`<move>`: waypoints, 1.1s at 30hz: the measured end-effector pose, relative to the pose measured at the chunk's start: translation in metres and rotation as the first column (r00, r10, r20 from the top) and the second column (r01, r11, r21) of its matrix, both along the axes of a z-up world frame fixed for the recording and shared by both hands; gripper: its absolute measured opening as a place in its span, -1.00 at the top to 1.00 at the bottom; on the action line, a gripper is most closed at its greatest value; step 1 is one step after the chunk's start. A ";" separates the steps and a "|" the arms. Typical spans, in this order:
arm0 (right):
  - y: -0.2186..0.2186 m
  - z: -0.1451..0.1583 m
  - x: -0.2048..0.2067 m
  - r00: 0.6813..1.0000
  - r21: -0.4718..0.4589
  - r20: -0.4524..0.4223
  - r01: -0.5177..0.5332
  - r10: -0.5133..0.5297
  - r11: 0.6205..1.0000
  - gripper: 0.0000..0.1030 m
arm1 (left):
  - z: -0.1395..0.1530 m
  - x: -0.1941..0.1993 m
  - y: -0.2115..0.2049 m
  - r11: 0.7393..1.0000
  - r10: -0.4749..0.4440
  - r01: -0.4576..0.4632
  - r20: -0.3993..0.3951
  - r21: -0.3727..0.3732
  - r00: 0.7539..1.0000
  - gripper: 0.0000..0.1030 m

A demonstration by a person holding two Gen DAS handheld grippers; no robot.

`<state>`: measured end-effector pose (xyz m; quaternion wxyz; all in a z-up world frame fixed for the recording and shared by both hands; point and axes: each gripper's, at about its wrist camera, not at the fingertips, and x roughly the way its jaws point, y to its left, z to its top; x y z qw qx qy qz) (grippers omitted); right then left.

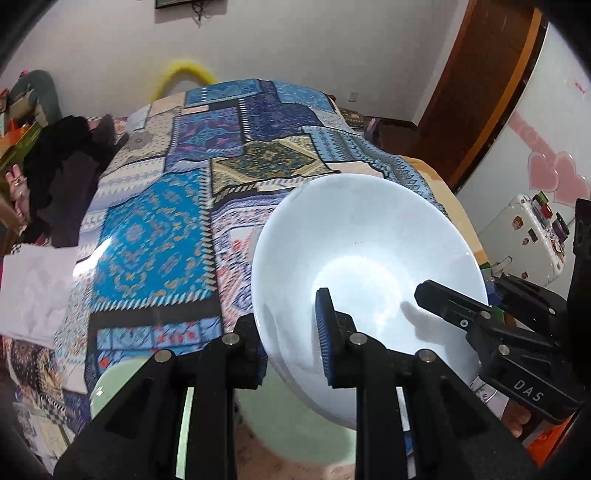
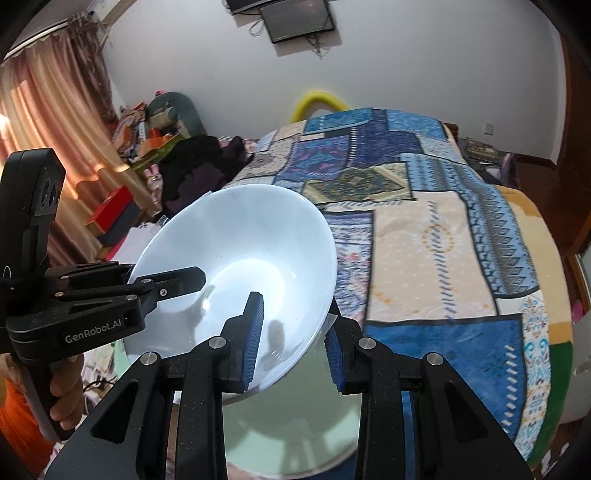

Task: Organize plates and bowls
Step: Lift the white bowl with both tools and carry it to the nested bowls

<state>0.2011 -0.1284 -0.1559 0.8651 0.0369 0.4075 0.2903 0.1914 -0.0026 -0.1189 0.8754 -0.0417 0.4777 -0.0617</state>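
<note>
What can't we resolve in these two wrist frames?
- Pale green plate: left wrist view, mostly covered by the left gripper and white bowl; blurred.
- Bowl's underside: both views, faces away.
- Right gripper outer pad contact: right wrist view, behind the rim.

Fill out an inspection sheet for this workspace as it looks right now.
Surface: patchwork cloth covers the table.
Job's things: white bowl, tilted, lifted above a green plate.
Clutter: dark clothes and boxes beyond the table's far edge.
Grippers: left gripper and right gripper each shut on opposite sides of the bowl's rim.
Cables: wires dangle under the wall screen.
Surroundings: curtain, fridge, wooden door frame.
</note>
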 end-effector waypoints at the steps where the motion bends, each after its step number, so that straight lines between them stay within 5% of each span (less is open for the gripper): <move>1: 0.005 0.000 -0.003 1.000 0.002 -0.001 -0.011 0.011 1.000 0.44 | 0.001 -0.007 0.006 1.000 0.010 -0.010 0.003 0.000 1.000 0.56; 22: 0.106 -0.010 -0.043 0.982 -0.009 -0.020 -0.187 0.187 0.982 0.44 | 0.000 -0.099 0.119 0.979 0.201 -0.201 0.021 -0.027 0.979 0.56; 33: 0.144 -0.035 -0.053 0.964 -0.025 -0.084 -0.257 0.254 0.966 0.44 | -0.025 -0.121 0.159 0.960 0.277 -0.277 -0.023 -0.025 0.961 0.56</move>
